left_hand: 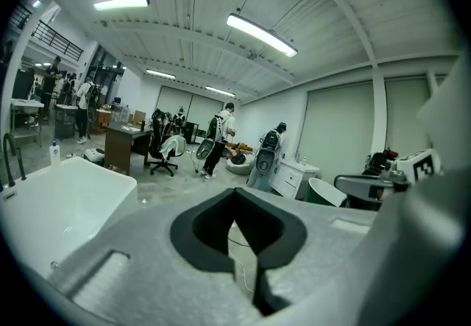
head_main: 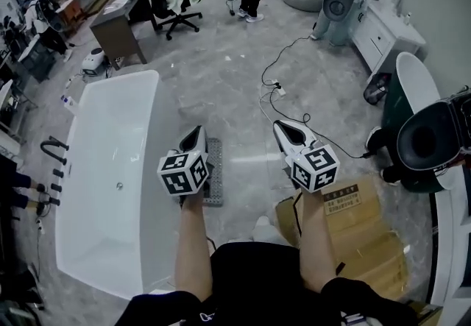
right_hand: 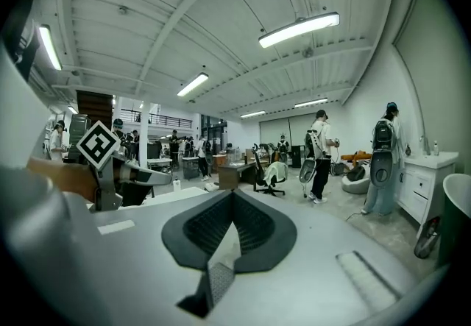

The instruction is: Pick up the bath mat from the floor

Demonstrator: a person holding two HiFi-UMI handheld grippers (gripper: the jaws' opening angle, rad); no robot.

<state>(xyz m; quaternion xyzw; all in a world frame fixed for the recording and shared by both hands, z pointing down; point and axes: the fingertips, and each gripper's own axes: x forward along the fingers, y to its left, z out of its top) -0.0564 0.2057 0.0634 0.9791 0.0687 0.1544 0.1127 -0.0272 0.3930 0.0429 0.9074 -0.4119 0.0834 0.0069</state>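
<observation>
Both tools are closed on nothing. The left gripper (head_main: 197,130) hangs above the grey bath mat (head_main: 214,188) — flat on the floor just right of the bathtub (head_main: 96,192) — and the right gripper (head_main: 280,126) is further right.

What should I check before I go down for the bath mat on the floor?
1. Mat found: ok. The grey bath mat lies on the floor beside the bathtub.
2. Left tongs empty: ok, shut on nothing.
3. Right tongs empty: ok, shut on nothing.
4. Tongs open for a grasp: not ok, both are shut.
5. Mat edges free: cannot tell. In the head view the left tongs cover part of the mat.
6. Power strip and its cable away from the mat: ok, they lie apart, further to the right.
</observation>
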